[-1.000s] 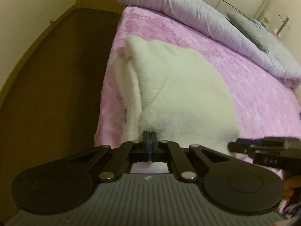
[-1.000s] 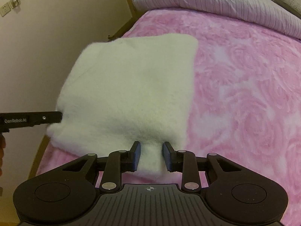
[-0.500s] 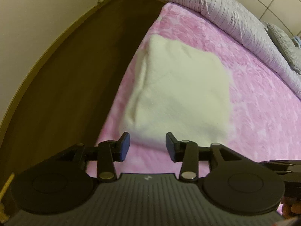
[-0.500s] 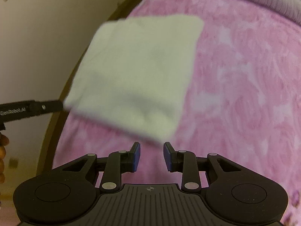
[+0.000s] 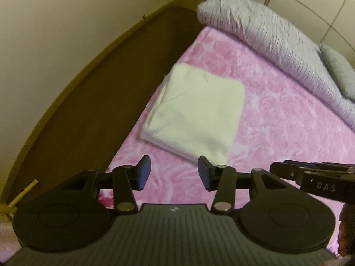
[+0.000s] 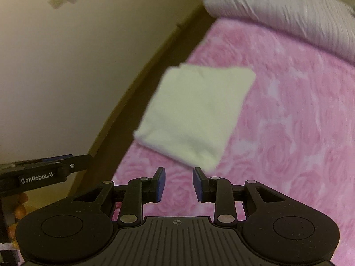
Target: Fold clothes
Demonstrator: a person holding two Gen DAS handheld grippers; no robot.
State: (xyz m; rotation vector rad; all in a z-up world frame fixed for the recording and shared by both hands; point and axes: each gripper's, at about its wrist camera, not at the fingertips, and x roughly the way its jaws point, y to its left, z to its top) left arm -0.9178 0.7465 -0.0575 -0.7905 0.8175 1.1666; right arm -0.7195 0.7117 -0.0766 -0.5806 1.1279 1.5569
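Observation:
A cream fleece garment (image 5: 195, 110) lies folded into a thick square near the left edge of the pink bed (image 5: 288, 137); it shows again in the right wrist view (image 6: 195, 115). My left gripper (image 5: 174, 171) hangs well above and short of it, its jaws opening with nothing between them. My right gripper (image 6: 176, 180) also hovers above the bed, open and empty. The right gripper's fingertips (image 5: 288, 169) poke into the left wrist view from the right. The left gripper's fingertips (image 6: 75, 164) show at the left of the right wrist view.
A rolled grey striped duvet (image 5: 266, 33) and a grey pillow (image 5: 339, 73) lie along the far side of the bed. Dark wooden floor (image 5: 99, 99) and a cream wall (image 5: 66, 33) run along the bed's left edge. A person's fingers (image 6: 20, 204) hold the left gripper.
The left gripper let go of the garment's near edge and opened. Both grippers rose and drew back, so the folded garment now looks smaller and farther away.

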